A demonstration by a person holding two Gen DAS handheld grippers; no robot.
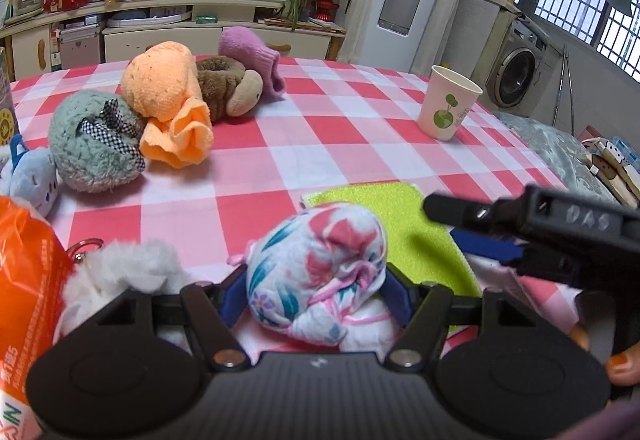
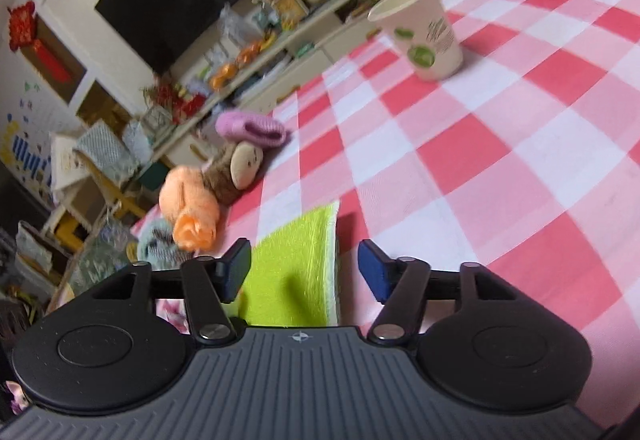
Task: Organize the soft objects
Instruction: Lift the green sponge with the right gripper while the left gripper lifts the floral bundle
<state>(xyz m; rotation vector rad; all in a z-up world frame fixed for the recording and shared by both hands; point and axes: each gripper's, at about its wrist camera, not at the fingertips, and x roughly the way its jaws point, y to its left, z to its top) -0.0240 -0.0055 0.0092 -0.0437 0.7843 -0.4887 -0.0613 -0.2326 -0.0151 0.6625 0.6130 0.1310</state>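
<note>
A rolled floral cloth (image 1: 316, 260), white with pink and teal flowers, sits between the blue pads of my left gripper (image 1: 316, 294), which press on both its sides. Just behind it a lime-green cloth (image 1: 400, 216) lies flat on the checked tablecloth. My right gripper (image 1: 468, 228) reaches in from the right over that green cloth. In the right wrist view the right gripper (image 2: 304, 272) stands open, with the green cloth (image 2: 296, 268) lying under the gap and neither pad touching it.
At the back left lies a group of soft things: an orange towel (image 1: 168, 96), a grey-green fluffy ball (image 1: 92, 144), a brown plush (image 1: 224, 88), a pink knit piece (image 1: 252, 56). A white furry toy (image 1: 124, 268) and an orange packet (image 1: 24, 280) sit near left. A paper cup (image 1: 448, 104) stands at right.
</note>
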